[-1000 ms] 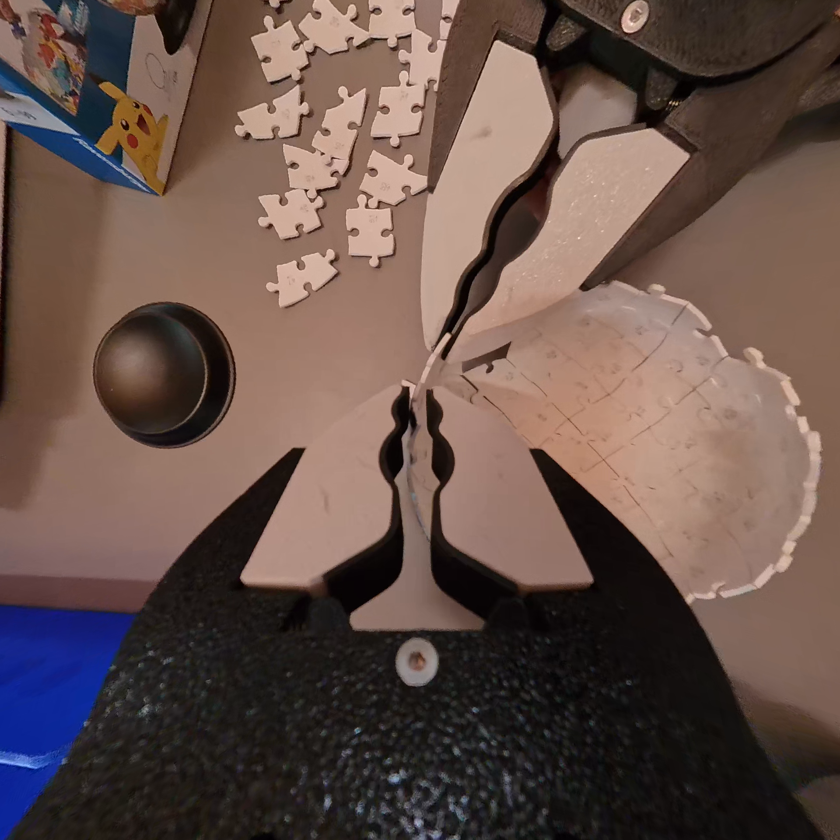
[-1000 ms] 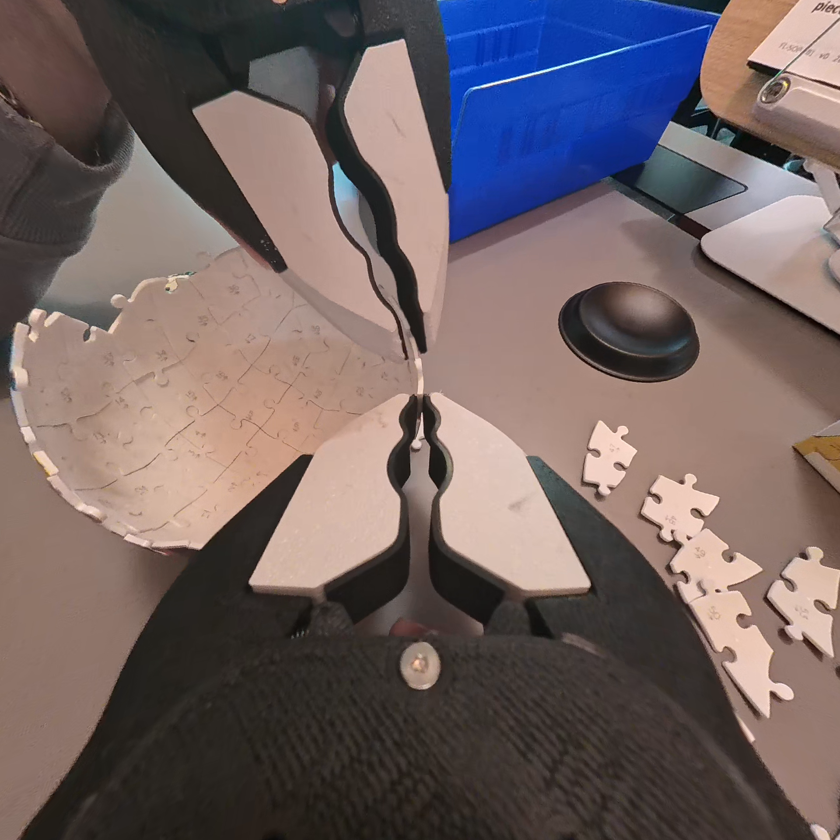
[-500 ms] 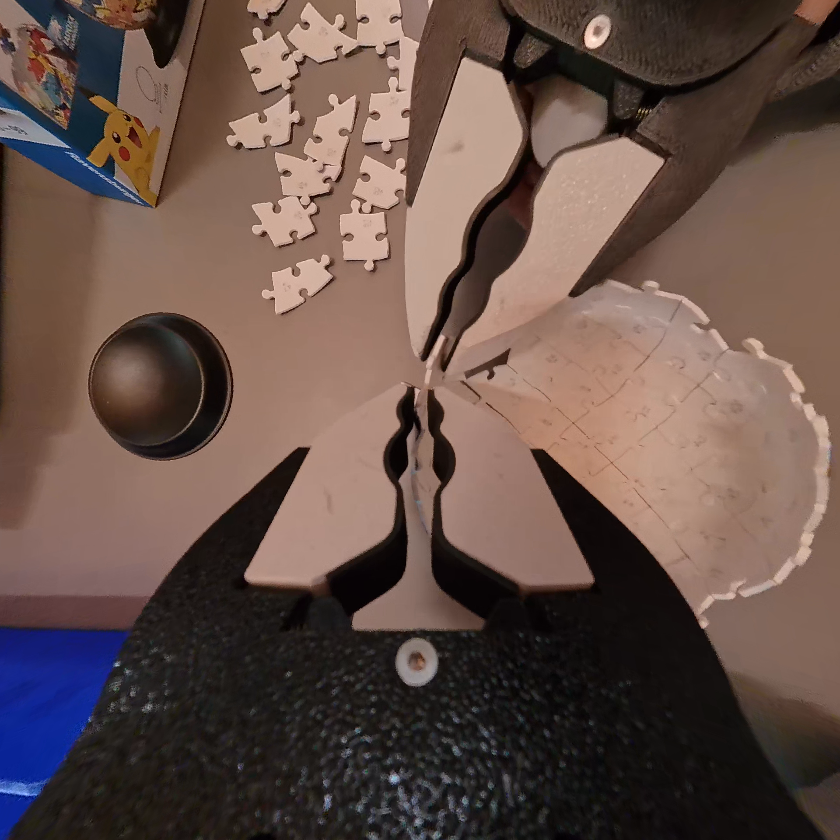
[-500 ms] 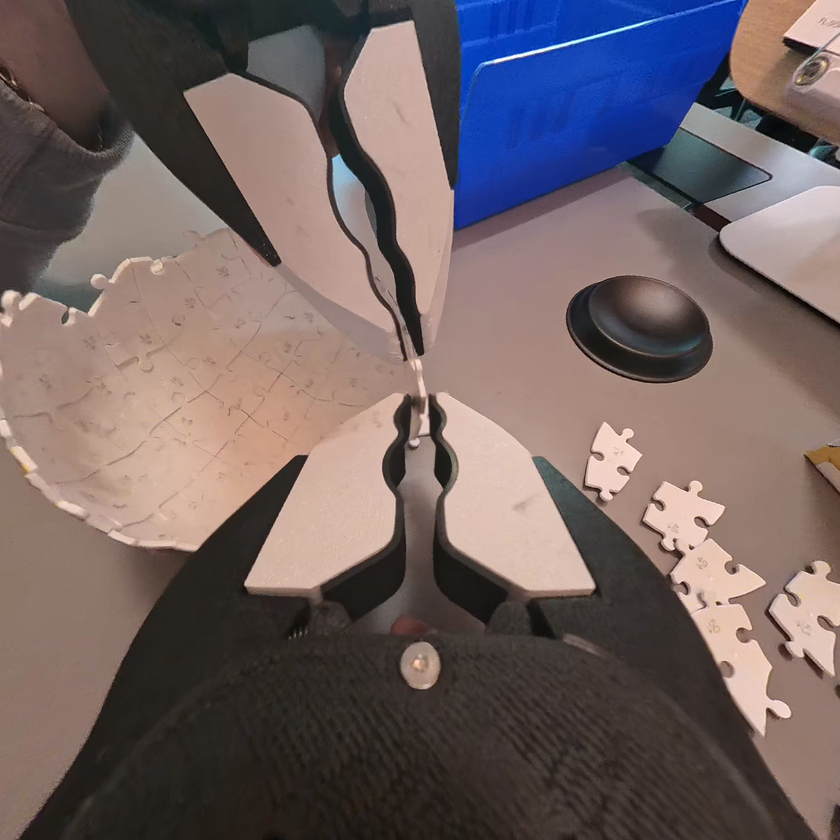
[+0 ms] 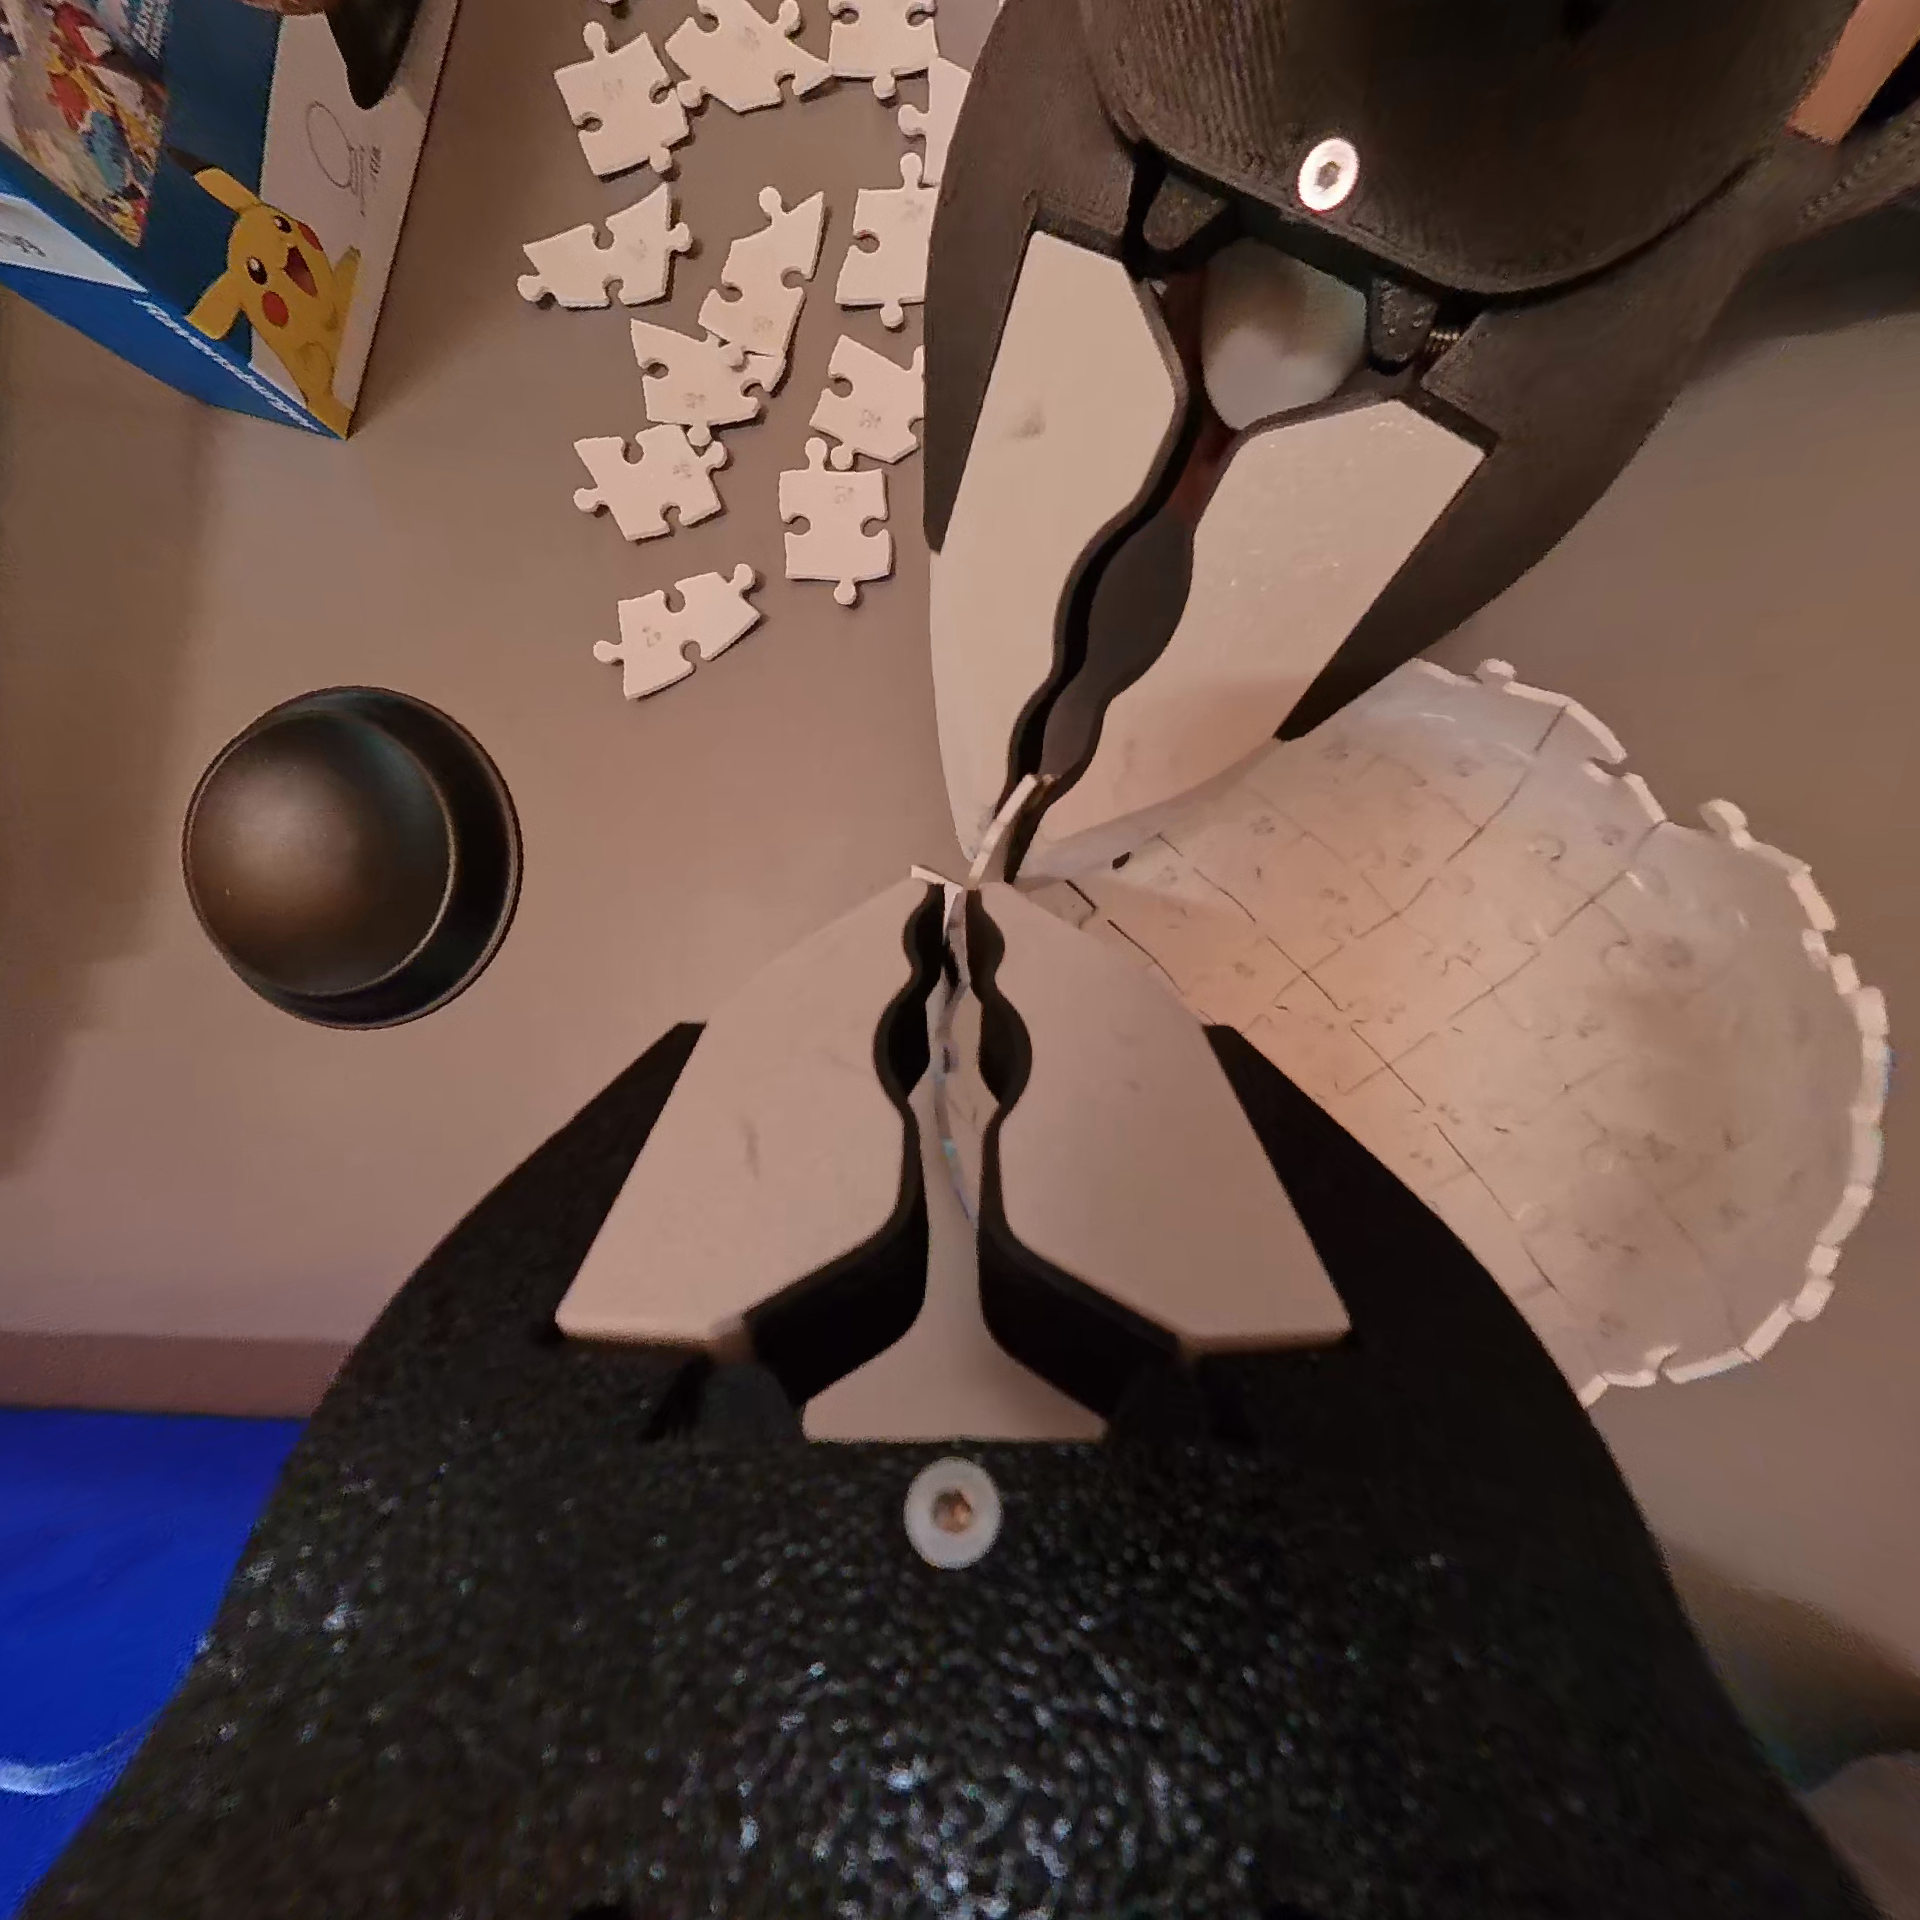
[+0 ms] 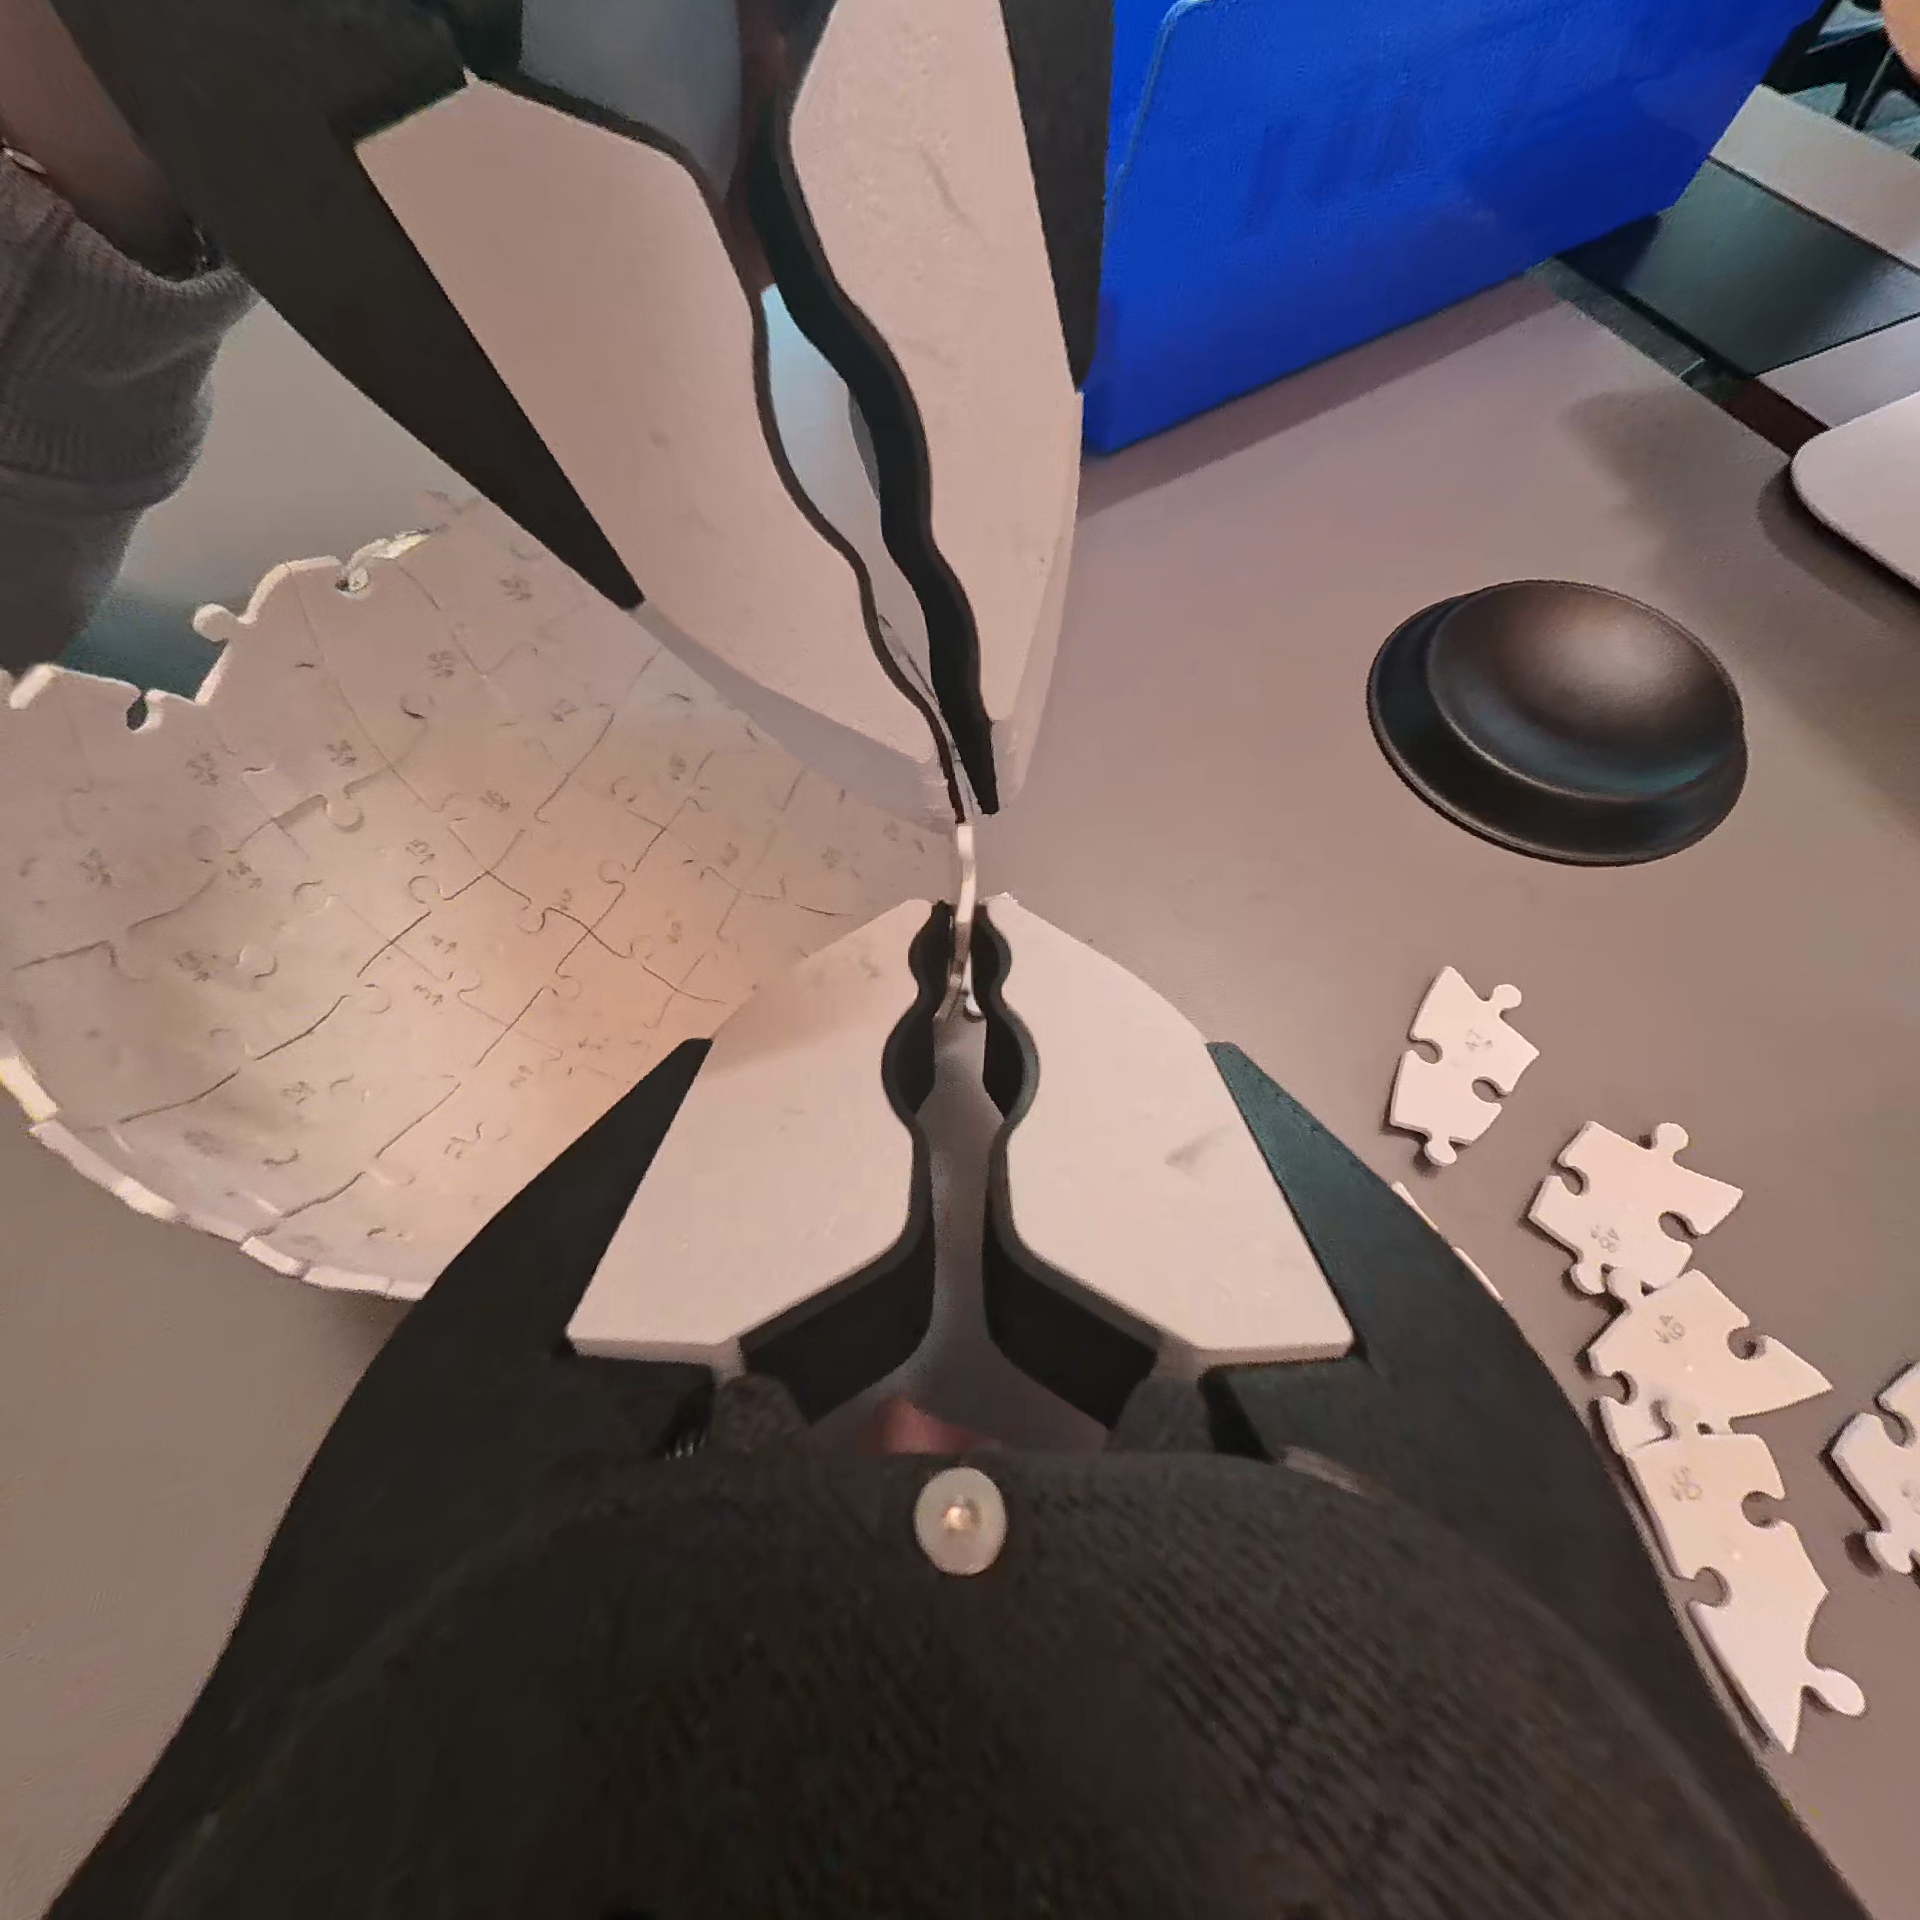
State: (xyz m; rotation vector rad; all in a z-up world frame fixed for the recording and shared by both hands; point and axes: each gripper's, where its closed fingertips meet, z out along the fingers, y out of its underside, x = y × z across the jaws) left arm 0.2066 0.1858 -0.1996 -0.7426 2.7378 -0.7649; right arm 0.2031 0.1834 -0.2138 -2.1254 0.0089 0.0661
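— Left gripper [image 5: 948,904]?

— Pressed together on the rim of the puzzle shell [image 5: 1507,1039]. Rim edge visible running back between the jaws. Shell: a half-dome of joined white pieces, open side towards the camera, bulging right of the tips, lower part apparently on the grey table [image 5: 312,623].

— Right gripper [image 6: 961,914]?

— Pinching a thin white piece [image 6: 966,883], seen edge-on. Tips of both grippers almost touching, nose to nose, with that piece bridging the gap. Seated in the rim or only abutting: cannot tell (joint hidden by the jaws).

— Change over the last second?

— Slight. Both grips unchanged. Shell swung a little, toothed rim now lower and further right in the left wrist view; piece edge now closer against the rim at the left tips.

— Surroundings?

— Loose pieces [image 5: 727,312] scattered on the far side, well apart from the shell. Black domed knob [image 5: 348,852] left of the tips. Printed box [image 5: 208,208] at far left, blue bin [image 6: 1455,208] beyond the left gripper in the right wrist view. Grey sleeve [image 6: 83,364] at that view's left edge.
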